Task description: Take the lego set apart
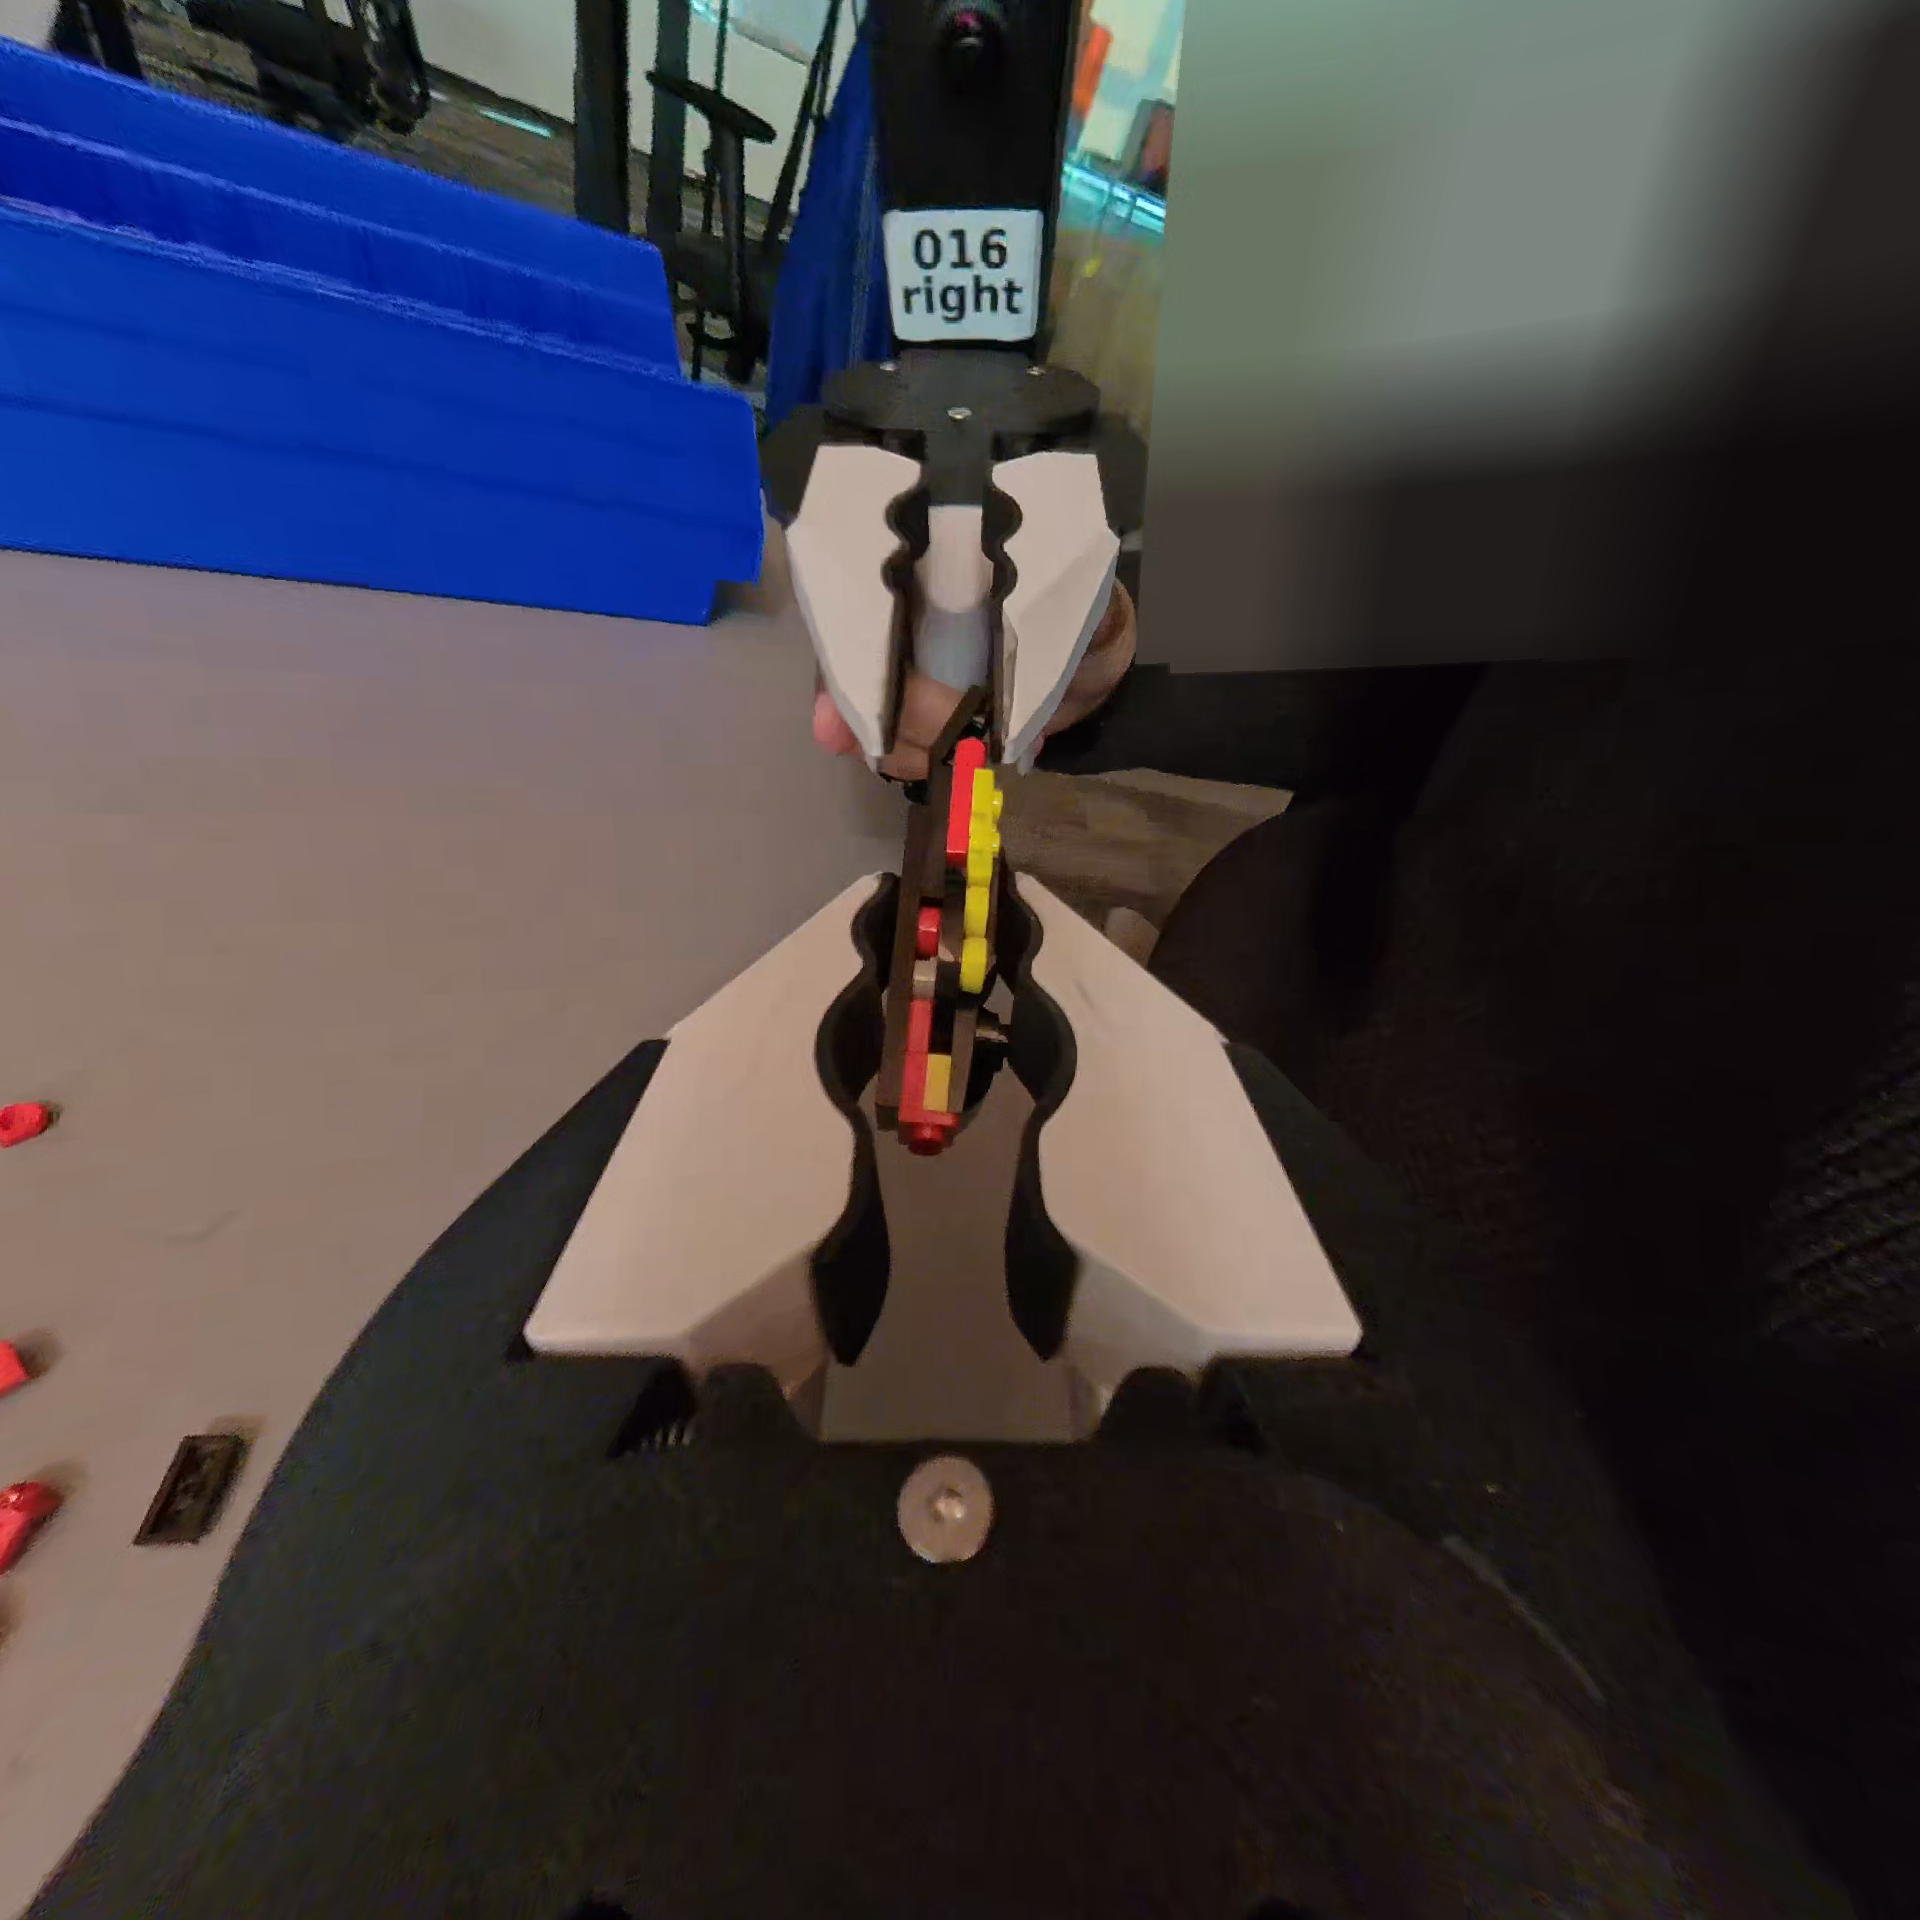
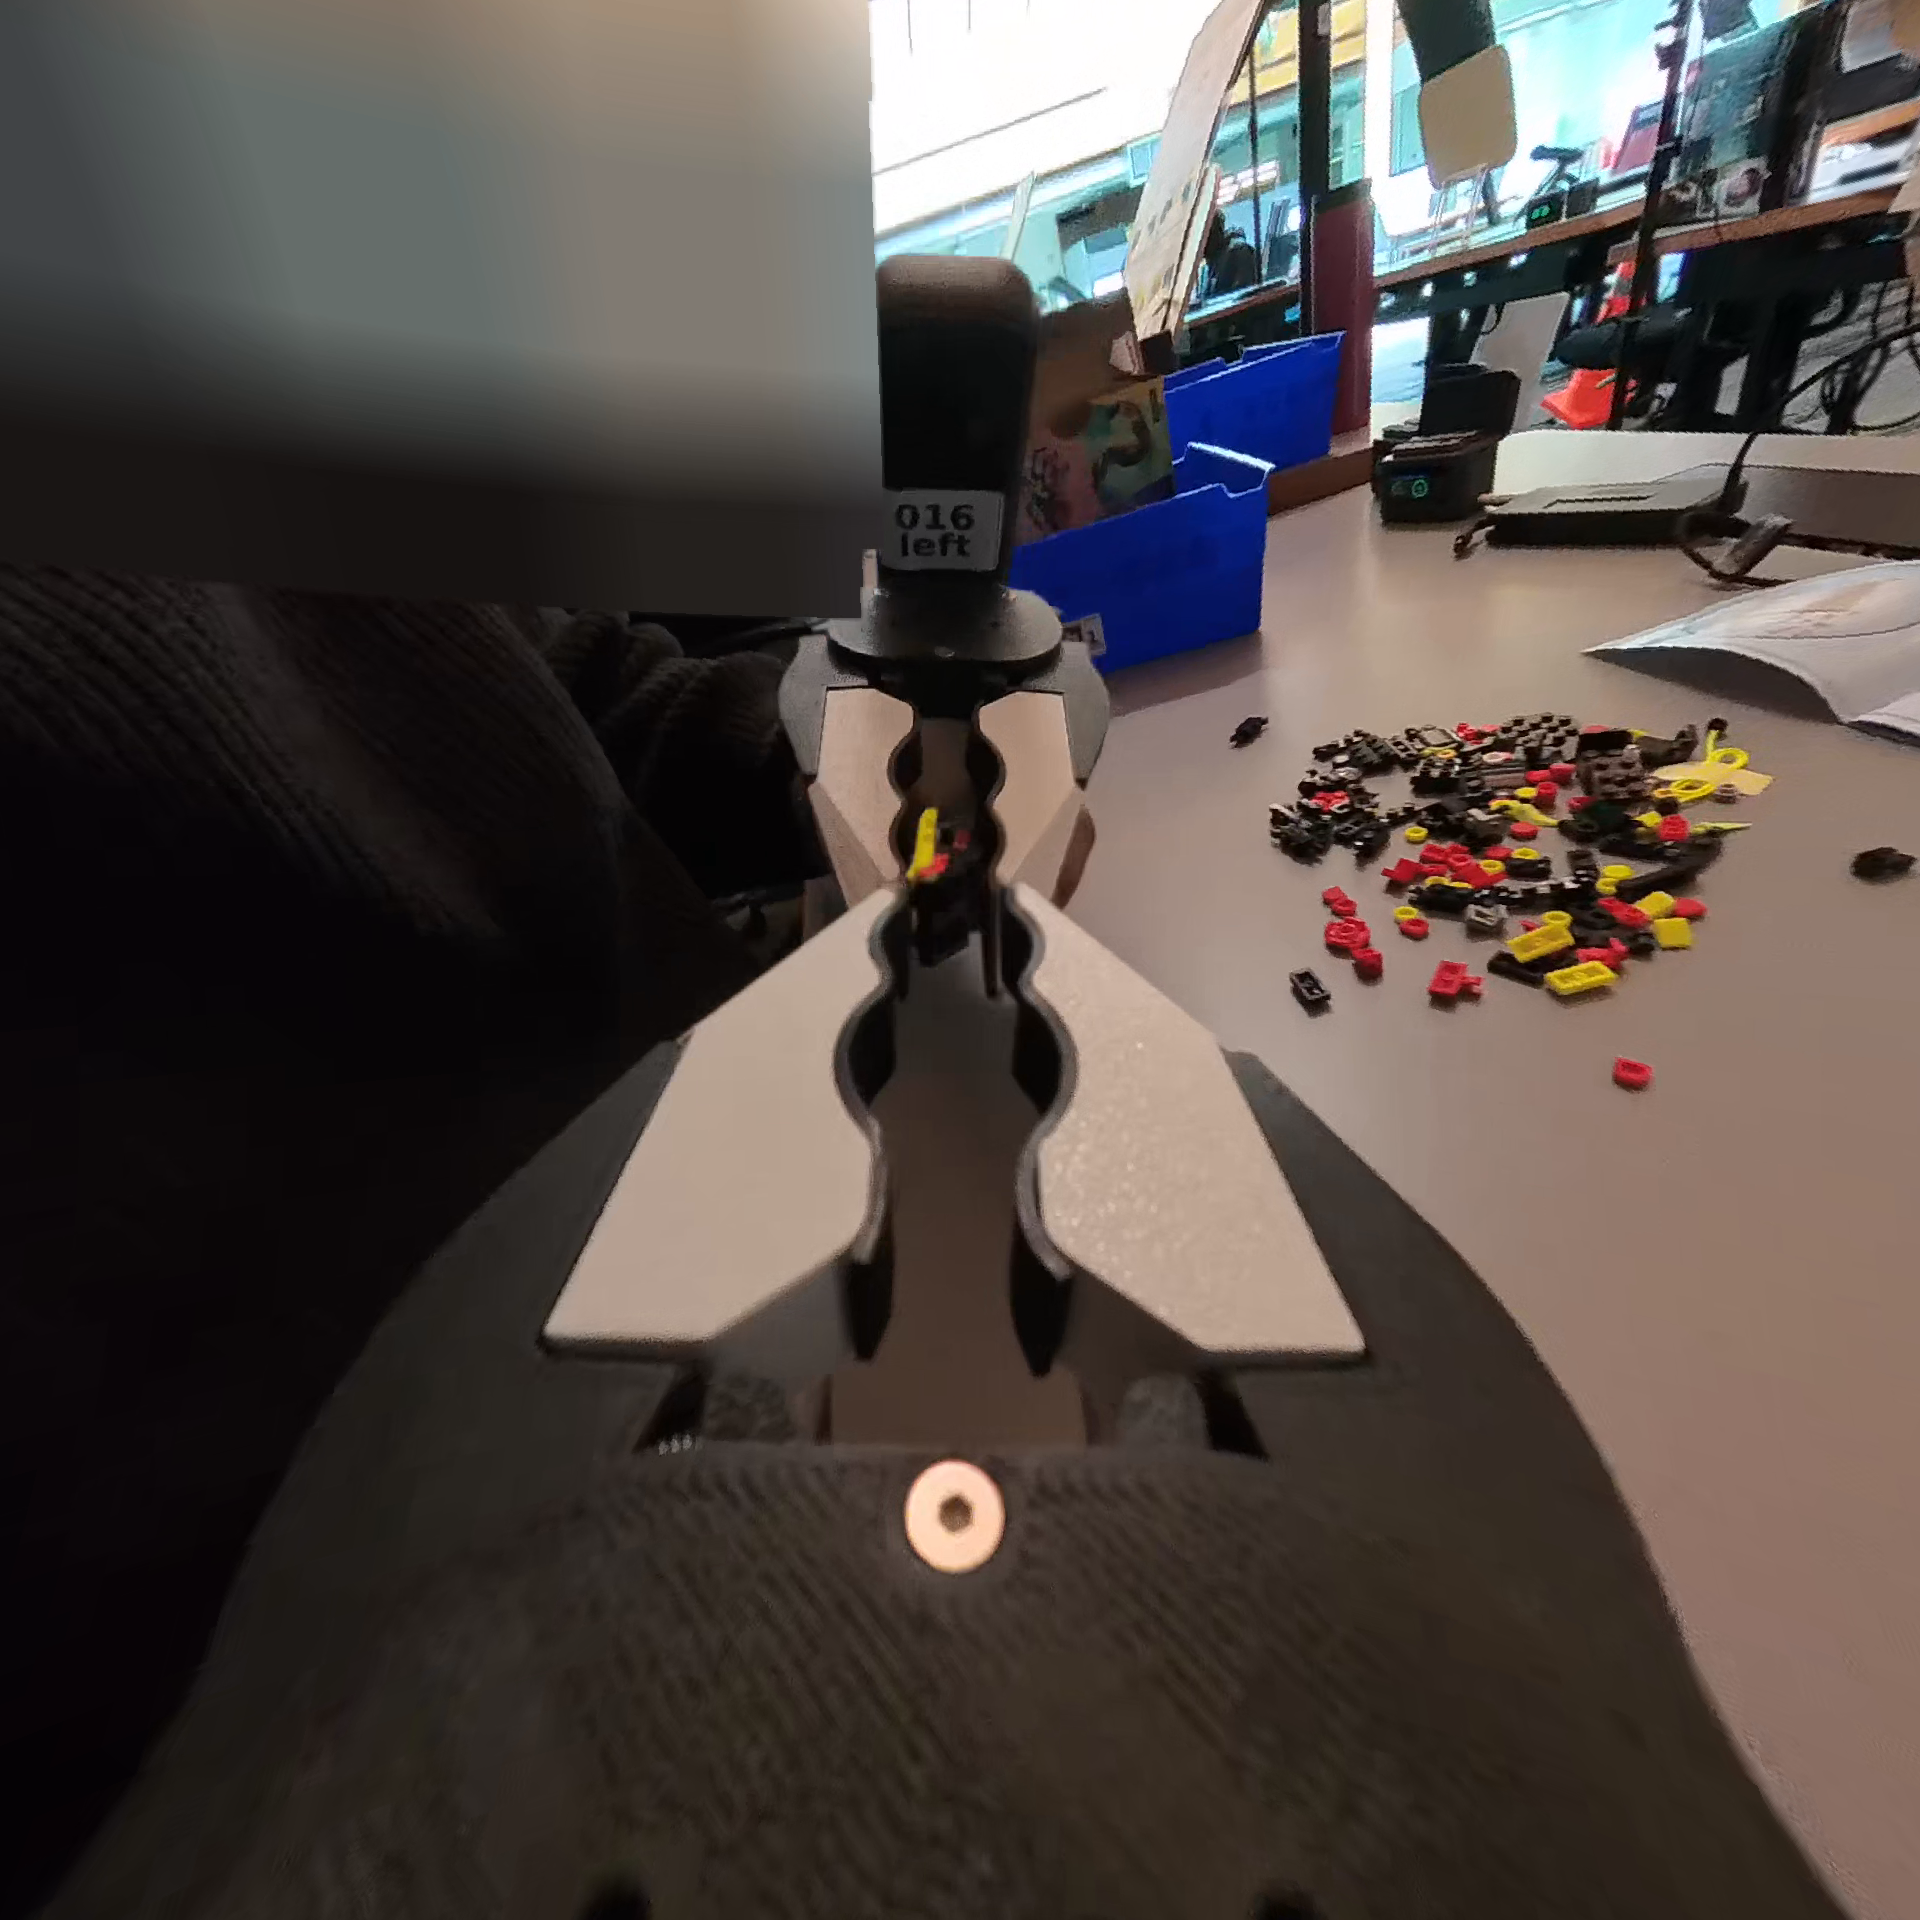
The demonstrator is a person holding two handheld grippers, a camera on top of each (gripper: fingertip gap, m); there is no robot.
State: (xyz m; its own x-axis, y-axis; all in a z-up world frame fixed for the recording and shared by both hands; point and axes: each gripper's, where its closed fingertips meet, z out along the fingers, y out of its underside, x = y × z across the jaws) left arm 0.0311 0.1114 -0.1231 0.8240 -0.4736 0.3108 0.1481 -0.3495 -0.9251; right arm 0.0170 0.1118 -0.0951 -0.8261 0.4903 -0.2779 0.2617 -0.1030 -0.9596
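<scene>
Item: one partly built lego set point(image 1: 951, 956), brown plates with red and yellow studded pieces, held in mid-air at frame centre, above the table edge. We note its long axis runs straight up the left wrist view, from our left gripper point(image 1: 948, 904) away to the right gripper point(image 1: 951, 748), the studs facing frame right. Both claws are clamped on it, one at each end, tips nearly meeting. In the right wrist view the set point(image 2: 940, 883) is edge-on and mostly hidden between the right gripper point(image 2: 945, 925) and the left gripper point(image 2: 940, 842). Surface: grey table point(image 1: 364, 831), with blue bins point(image 1: 343, 395) at upper left and a heap of loose red, yellow and black pieces point(image 2: 1507, 852) at right centre. A cluttered workshop lies beyond. A few red pieces point(image 1: 21, 1122) are cut off at the left edge.
</scene>
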